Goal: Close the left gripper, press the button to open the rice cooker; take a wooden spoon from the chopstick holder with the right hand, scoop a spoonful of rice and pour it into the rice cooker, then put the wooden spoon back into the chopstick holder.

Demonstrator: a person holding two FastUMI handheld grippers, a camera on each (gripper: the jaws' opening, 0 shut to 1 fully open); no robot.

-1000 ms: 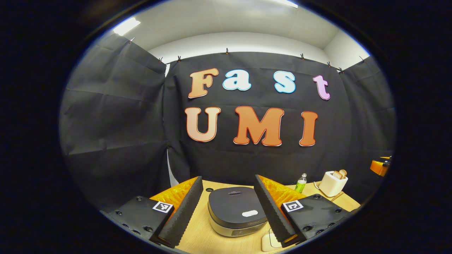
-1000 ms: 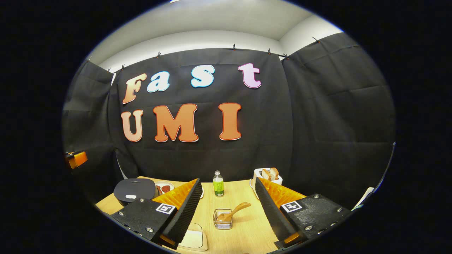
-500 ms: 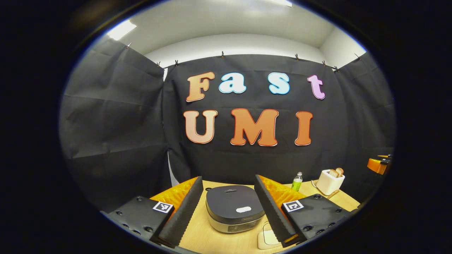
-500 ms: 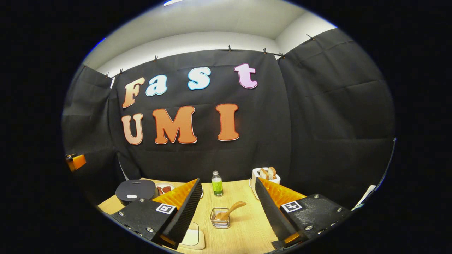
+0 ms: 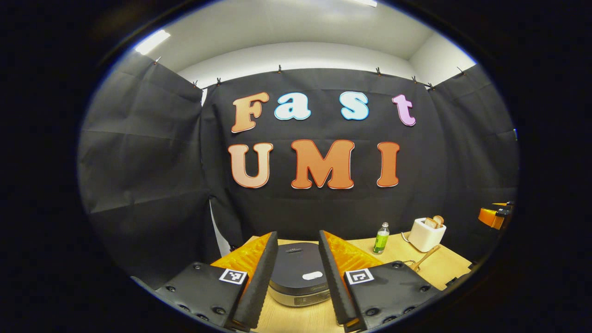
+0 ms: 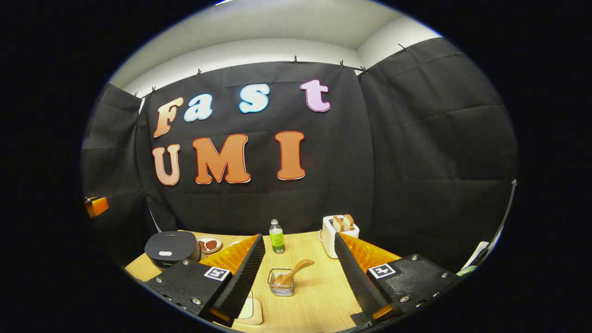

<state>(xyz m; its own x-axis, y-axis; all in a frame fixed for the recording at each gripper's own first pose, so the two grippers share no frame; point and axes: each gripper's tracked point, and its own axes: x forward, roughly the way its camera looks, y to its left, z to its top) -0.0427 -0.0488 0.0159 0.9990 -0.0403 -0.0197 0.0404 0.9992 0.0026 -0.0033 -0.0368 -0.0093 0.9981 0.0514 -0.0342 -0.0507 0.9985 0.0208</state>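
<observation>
Cooker lid down, spoon in holder

Wooden table [image 6: 319, 296] carries everything. Rice cooker [image 5: 298, 273] sits lid shut, framed btwn left gripper [image 5: 297, 277] fingers, jaws narrowed but not touching it. Toaster [image 6: 334, 233] at back w/ bread slices in slots. Right gripper [image 6: 298, 277] jaws wide, holding nothing. Wire chopstick holder [image 6: 281, 282] ahead of it, wooden spoon [image 6: 292, 273] inside, handle leaning right. Green bottle [image 6: 276, 237] upright behind

On the table [image 6: 319, 296] — green bottle [image 6: 276, 237], toaster [image 6: 334, 236] with bread, small dish [image 6: 208, 244].
</observation>
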